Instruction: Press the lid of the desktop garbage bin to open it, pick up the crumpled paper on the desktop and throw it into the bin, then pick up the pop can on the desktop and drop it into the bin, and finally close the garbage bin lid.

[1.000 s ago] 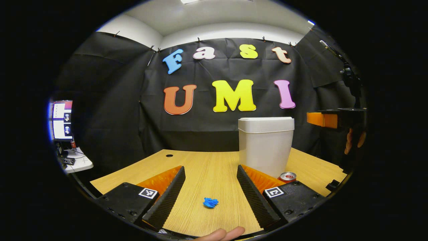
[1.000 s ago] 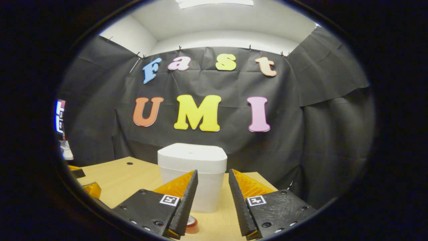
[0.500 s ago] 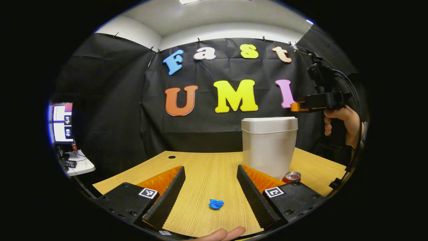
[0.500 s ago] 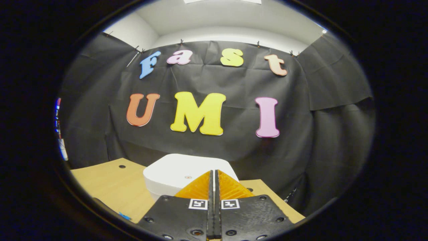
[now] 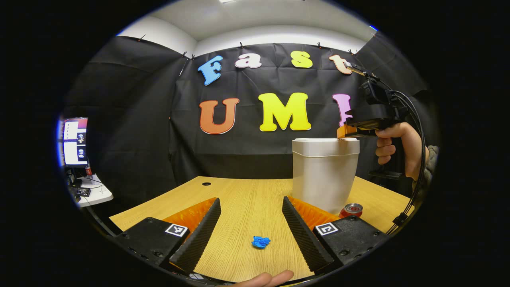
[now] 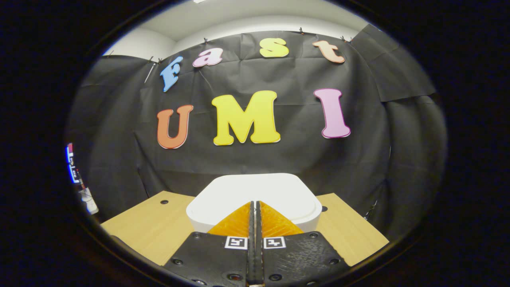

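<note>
A white bin stands on the wooden desk with its lid down. My right gripper is shut with nothing between its fingers, and its tips rest on the lid's top; in the left gripper view that right gripper sits at the lid's right edge, held by a hand. My left gripper hangs open low over the desk. A crumpled blue paper lies on the desk between its fingers. A red pop can stands by the bin's right foot.
The wooden desk has a round cable hole at its far left. A monitor and a small white side table stand off to the left. Black cloth walls close in behind the desk. A fingertip shows at the bottom edge.
My right gripper went from open to shut, rose above the bin and came down onto its lid. The left gripper barely shifted; the paper stays between its fingers.
</note>
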A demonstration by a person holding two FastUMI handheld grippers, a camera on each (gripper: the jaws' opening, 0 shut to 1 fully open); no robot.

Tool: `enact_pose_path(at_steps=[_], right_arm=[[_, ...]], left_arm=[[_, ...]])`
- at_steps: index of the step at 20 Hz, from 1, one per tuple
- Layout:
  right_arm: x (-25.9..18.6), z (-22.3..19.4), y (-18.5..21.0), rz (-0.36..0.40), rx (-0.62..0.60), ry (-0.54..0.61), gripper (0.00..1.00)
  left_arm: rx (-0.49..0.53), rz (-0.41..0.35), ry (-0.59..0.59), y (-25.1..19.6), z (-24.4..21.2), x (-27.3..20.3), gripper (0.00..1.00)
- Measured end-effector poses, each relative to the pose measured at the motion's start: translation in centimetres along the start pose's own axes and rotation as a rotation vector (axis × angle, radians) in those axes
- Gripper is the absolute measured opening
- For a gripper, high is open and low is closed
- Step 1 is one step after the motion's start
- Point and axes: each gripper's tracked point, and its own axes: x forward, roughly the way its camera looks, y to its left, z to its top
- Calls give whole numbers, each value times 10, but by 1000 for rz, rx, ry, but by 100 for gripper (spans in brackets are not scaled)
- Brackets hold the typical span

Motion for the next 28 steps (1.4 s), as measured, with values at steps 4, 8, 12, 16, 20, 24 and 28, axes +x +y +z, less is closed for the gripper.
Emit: enact_pose_path(at_steps=[4,8,12,16,20,24,28], right_arm=[[-3,-8,0,-14,-73,34,1],[-25,-14,-2,0,-57,51,1],[-38,-24,-5,-8,-100,-10,0],[-58,-24,-16,-6,-82,-82,0],[-92,-30,-23,16,-41,-123,0],[-127,-43,-33,19,-57,-158,0],[-148,-62,-38,29,-70,-172,0]], left_arm=[[-13,-6,21,-1,-6,0,100],[0,-4,16,-1,-4,-2,100],[11,-7,18,-2,-6,-1,100],[27,1,25,-1,-11,0,100],[12,-1,49,2,-22,5,100],[11,11,62,5,-31,10,100],[3,15,89,9,-45,23,100]])
